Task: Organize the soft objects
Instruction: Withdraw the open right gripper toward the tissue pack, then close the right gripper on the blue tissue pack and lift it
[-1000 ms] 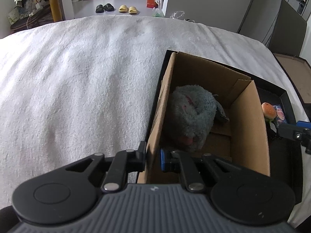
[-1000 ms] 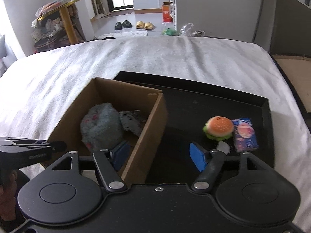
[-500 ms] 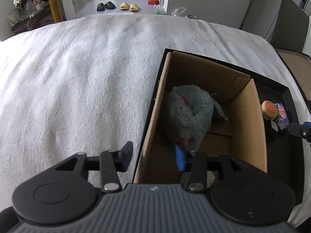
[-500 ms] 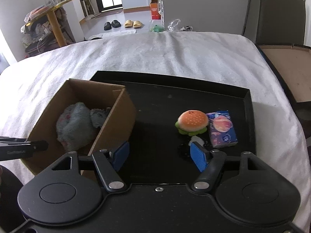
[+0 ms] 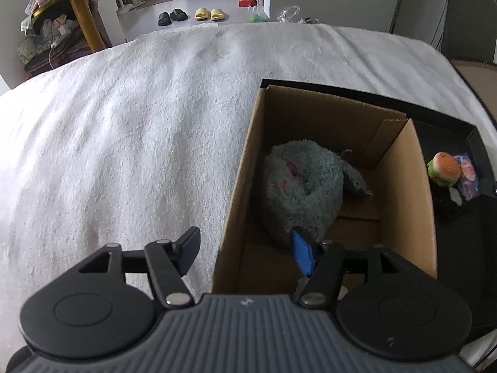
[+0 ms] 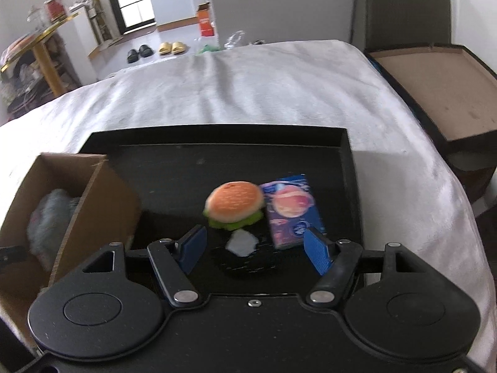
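Observation:
A cardboard box [image 5: 400,205] stands at the left end of a black tray [image 6: 217,155] on the bed. Inside the box lies a grey plush toy [image 5: 304,186]. My left gripper [image 5: 245,245] straddles the box's near left wall; its jaws are opening and the pads stand clear of the cardboard. On the tray sit a burger toy [image 6: 234,203], a blue packet [image 6: 290,208] touching its right side, and a small white piece [image 6: 242,242]. My right gripper [image 6: 254,237] hovers open just in front of the burger, with the white piece below the gap.
A white blanket [image 5: 139,130] covers the bed around the tray. A brown open carton [image 6: 441,93] stands off the bed's right edge. Slippers [image 5: 189,15] and a cluttered wooden table [image 5: 62,25] are on the floor beyond.
The left jaws, shut on the box's left wall a second ago, have spread apart. The right gripper has swung right and lower, from the box to the burger and packet.

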`<state>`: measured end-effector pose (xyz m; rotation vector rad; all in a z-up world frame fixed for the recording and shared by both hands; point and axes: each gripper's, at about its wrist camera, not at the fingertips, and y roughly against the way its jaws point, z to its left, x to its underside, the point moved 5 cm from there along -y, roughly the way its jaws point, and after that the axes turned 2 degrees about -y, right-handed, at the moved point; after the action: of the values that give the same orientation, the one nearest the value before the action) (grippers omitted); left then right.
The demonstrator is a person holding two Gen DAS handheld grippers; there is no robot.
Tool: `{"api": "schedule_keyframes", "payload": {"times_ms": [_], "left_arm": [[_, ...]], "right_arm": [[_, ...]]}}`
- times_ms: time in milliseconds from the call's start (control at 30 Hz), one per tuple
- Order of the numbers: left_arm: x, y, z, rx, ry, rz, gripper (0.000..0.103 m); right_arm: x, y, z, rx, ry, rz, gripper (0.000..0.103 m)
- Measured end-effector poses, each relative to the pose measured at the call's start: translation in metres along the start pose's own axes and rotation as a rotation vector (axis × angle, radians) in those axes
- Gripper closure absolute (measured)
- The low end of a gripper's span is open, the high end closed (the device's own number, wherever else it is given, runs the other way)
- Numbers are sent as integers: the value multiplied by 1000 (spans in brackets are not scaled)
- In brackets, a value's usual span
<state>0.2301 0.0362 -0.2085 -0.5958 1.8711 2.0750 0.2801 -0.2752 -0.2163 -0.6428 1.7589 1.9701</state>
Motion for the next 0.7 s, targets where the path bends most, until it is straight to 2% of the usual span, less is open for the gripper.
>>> {"api": "schedule_keyframes", "payload": {"times_ms": [267, 600, 700], "left_arm": [[-5, -5, -17, -53, -58, 14, 40], [-9, -7, -32, -107, -92, 34, 38], [-9, -7, -32, -116, -92, 40, 38]], "right_arm": [[1, -23, -20, 3, -16, -16, 34], [8, -56, -40, -5, -49, 20, 35], [9, -61, -40, 16, -23, 23, 35]]}}
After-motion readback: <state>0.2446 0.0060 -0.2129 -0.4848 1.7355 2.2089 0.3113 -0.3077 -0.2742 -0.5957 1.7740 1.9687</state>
